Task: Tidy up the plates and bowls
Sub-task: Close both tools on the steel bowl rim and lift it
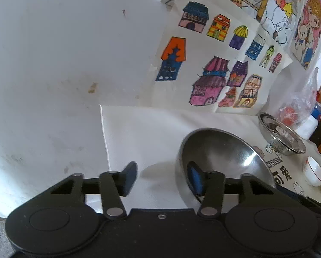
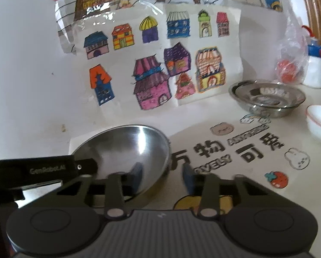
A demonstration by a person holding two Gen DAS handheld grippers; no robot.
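Note:
A large steel bowl [image 1: 220, 150] sits on the white table; it also shows in the right wrist view [image 2: 126, 148]. My left gripper [image 1: 163, 179] is open, its jaws straddling the bowl's left rim, one finger inside the bowl and one outside. My right gripper [image 2: 162, 176] is open, straddling the bowl's right rim the same way. A second steel bowl [image 1: 282, 135] stands farther right, also seen in the right wrist view [image 2: 267, 97]. Small white bowls with red rims [image 1: 314, 171] sit at the right [image 2: 320, 122].
A white wall with coloured house drawings [image 2: 156, 64] rises just behind the table. A clear plastic bag with red items [image 2: 290, 68] and a white bottle [image 2: 316, 68] stand at the back right. A printed tablecloth [image 2: 235, 150] covers the right side.

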